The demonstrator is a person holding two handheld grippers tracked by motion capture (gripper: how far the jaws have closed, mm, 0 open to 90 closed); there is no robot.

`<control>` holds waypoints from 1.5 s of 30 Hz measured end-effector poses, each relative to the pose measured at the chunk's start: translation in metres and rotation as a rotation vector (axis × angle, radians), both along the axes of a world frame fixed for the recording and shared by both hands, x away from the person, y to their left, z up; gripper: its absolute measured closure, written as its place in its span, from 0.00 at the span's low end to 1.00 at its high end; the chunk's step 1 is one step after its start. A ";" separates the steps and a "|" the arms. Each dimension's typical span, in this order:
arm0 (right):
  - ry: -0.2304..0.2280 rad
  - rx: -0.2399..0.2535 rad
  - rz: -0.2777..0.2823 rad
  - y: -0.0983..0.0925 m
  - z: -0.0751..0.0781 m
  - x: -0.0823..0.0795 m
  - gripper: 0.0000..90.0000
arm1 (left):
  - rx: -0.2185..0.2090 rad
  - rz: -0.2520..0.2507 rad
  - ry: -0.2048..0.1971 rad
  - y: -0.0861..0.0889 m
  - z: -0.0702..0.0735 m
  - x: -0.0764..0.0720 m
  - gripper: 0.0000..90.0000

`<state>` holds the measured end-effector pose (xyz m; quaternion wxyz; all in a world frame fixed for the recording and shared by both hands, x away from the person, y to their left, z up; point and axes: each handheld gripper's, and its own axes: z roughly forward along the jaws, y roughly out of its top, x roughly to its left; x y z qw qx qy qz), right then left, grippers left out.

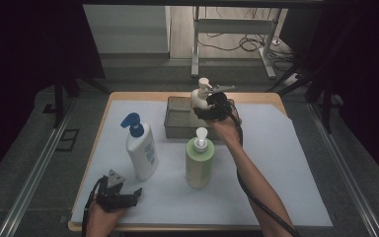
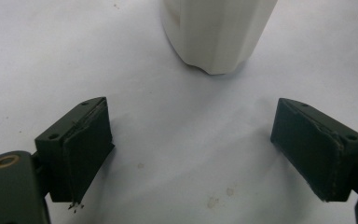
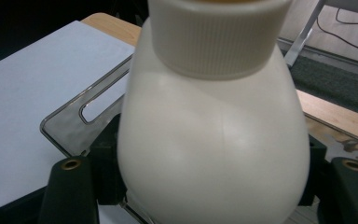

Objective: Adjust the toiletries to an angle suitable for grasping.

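Cream plastic, pear-shaped, with a ribbed collar and pump head: that was the bottle (image 1: 201, 96) I found between the jaws of the right gripper (image 1: 211, 106) at the far side of the table, over the shallow grey metal tray (image 1: 177, 118). From the right gripper view, the bottle (image 3: 212, 140) stood upright, its long axis vertical, and its bulging body sat directly between the two black jaws, which lay against its flanks on either side. I judged the grip to be on the bottle, though not a tight one; whether its base already rested in the tray (image 3: 74, 128) I could not tell.

I recorded the left gripper (image 1: 121, 195) at the near left corner of the white sheet, jaws spread wide and holding nothing. Ahead of it stood the white pump bottle with the blue head (image 1: 140, 148), its base (image 2: 219, 32) visible just beyond the open jaws and clear of them. A pale green pump bottle with a white head (image 1: 200, 160) stood mid-table, between the two hands.

My assessment: the coming move turned on the cream bottle's position straight above or in the tray. The right hand alone was near it; the left was well apart. A straight release and withdrawal toward the operator would have kept the upright bottle from tipping.
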<state>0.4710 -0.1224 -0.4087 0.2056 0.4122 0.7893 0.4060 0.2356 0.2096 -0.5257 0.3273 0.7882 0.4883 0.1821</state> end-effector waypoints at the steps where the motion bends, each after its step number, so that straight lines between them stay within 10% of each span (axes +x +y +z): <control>1: 0.007 -0.001 0.002 -0.001 -0.001 0.001 0.34 | 0.000 0.000 0.000 0.000 0.000 0.000 0.13; 29: 0.051 0.095 0.073 -0.046 -0.004 -0.035 0.49 | 0.000 0.002 -0.001 0.000 0.000 0.000 0.13; 45: 0.063 0.035 0.015 -0.065 -0.019 -0.034 0.93 | -0.001 0.002 -0.001 0.000 0.000 0.000 0.13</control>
